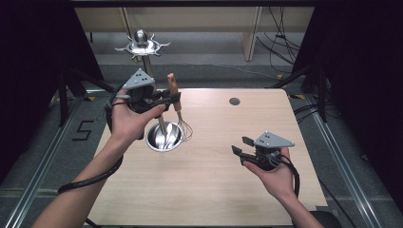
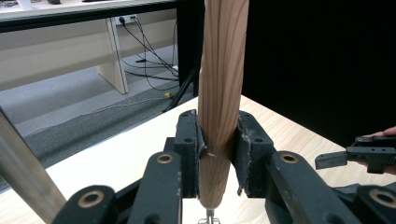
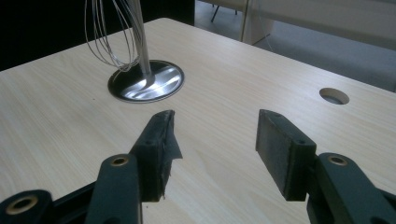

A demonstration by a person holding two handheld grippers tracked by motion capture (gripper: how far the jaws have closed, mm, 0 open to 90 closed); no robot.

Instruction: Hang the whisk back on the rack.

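The left gripper (image 1: 175, 99) was held above the far-left part of the light wooden table (image 1: 223, 190), its 2 black jaws pressed against the wooden handle of a whisk (image 1: 175, 90); in the left gripper view the handle stood nearly upright between the pads (image 2: 192, 149), which touched it on both sides near its lower, tapered end, where a bit of metal showed just beneath; the whisk's wire loops (image 1: 185, 128) hung down beside the rim of a round steel bowl (image 1: 154, 142) that sat on the table just below that hand; a long metal utensil (image 1: 162, 124) leaned in the bowl with its shaft rising past the gripper, and its head was hard to make out in the glare, possibly a spoon or ladle; the right gripper (image 1: 241, 146) hovered over the right side of the table, well apart from the bowl, with its jaws spread and nothing between them; in the right gripper view the 2 pads (image 3: 280, 149) stood wide open over bare tabletop, the bowl (image 3: 145, 84) lay farther off with the wire loops (image 3: 112, 37) above it, and a round cable hole (image 3: 334, 95) sat in the table surface to the right; beyond the far edge of the table, in the high view, a shiny metal stand with curled arms (image 1: 141, 46) stood on the grey floor.
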